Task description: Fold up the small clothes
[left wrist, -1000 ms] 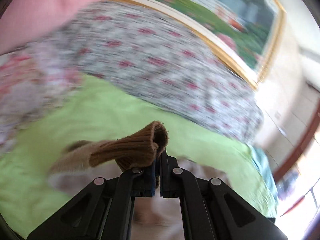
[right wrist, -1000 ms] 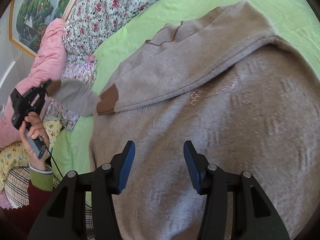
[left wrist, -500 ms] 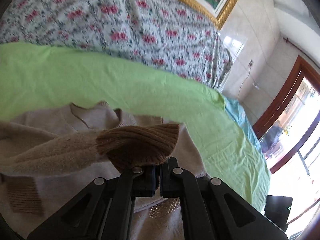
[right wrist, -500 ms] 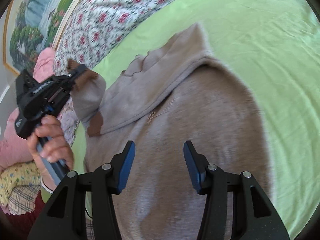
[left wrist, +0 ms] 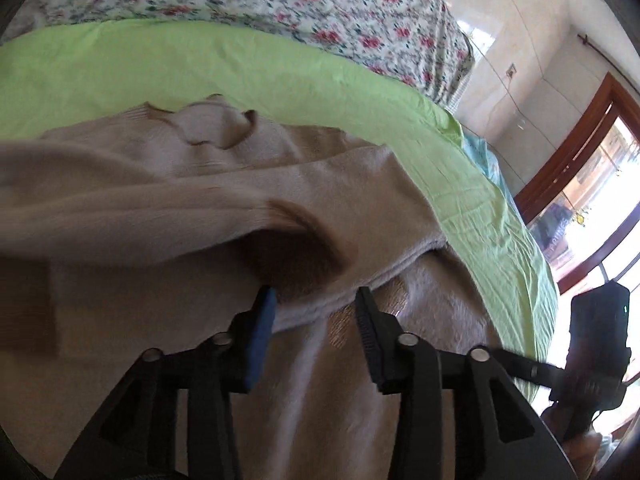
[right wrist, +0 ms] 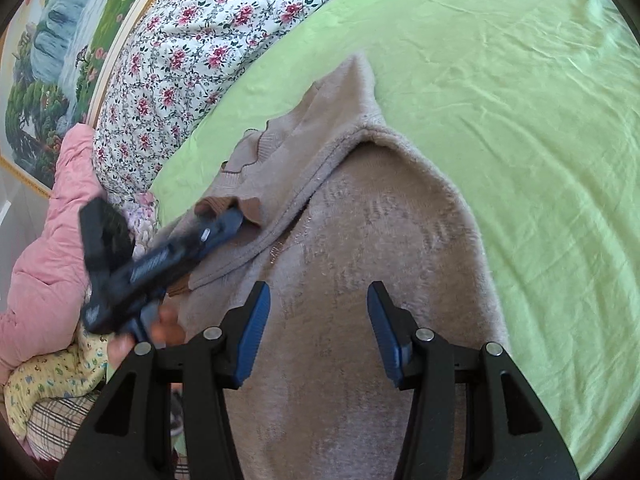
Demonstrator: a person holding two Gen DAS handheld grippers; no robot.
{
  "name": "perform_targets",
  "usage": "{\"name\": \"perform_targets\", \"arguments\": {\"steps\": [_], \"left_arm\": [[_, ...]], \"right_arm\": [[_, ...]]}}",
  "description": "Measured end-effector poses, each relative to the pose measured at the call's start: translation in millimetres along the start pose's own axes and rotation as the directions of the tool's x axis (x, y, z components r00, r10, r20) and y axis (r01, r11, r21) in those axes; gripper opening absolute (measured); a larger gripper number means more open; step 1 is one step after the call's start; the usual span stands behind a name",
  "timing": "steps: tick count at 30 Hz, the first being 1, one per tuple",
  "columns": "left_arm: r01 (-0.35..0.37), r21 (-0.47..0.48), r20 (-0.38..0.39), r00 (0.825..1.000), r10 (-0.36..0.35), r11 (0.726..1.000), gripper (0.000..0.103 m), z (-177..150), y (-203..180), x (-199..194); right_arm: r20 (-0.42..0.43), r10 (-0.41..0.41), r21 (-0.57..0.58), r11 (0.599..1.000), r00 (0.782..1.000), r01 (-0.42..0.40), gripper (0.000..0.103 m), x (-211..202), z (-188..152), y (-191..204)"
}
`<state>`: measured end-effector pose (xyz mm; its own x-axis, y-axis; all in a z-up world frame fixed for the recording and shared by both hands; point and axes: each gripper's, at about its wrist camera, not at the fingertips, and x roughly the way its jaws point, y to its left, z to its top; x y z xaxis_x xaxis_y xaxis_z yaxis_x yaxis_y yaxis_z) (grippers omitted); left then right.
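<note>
The left gripper (left wrist: 316, 300) stands with its fingers apart over the beige sweater (left wrist: 200, 184), and the brown cuff (left wrist: 296, 256) of a sleeve lies just ahead of its tips, touching or nearly touching the blue pad; nothing is clamped. The right gripper (right wrist: 318, 300) is likewise spread wide and holds nothing, poised above the sweater's body with the folded-in sleeve (right wrist: 320, 168) ahead and to its left. Judging from how things lie, both sleeves are already laid across the chest, so the sleeve folds look done, while the body is not yet doubled over. Beyond the sweater, the green sheet (right wrist: 500, 120) gives wide open room ahead and right of the right gripper; to the left, the floral quilt (right wrist: 200, 40) and pink bedding (right wrist: 48, 248) crowd close.
</note>
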<state>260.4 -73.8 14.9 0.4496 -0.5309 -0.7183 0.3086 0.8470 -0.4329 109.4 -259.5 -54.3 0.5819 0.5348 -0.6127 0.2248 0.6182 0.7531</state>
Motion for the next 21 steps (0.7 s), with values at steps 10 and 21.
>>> {"name": "perform_targets", "arguments": {"steps": [10, 21], "left_arm": [[-0.332, -0.284, 0.111, 0.92, 0.375, 0.899, 0.052, -39, 122, -109], [-0.434, -0.384, 0.079, 0.864, 0.498, 0.815, 0.053, -19, 203, -97]], "right_arm": [[-0.037, 0.07, -0.043, 0.996, 0.997, -0.072, 0.062, 44, 9, 43], [0.03, -0.24, -0.534, 0.817, 0.97, 0.218, 0.066, 128, 39, 126]]}}
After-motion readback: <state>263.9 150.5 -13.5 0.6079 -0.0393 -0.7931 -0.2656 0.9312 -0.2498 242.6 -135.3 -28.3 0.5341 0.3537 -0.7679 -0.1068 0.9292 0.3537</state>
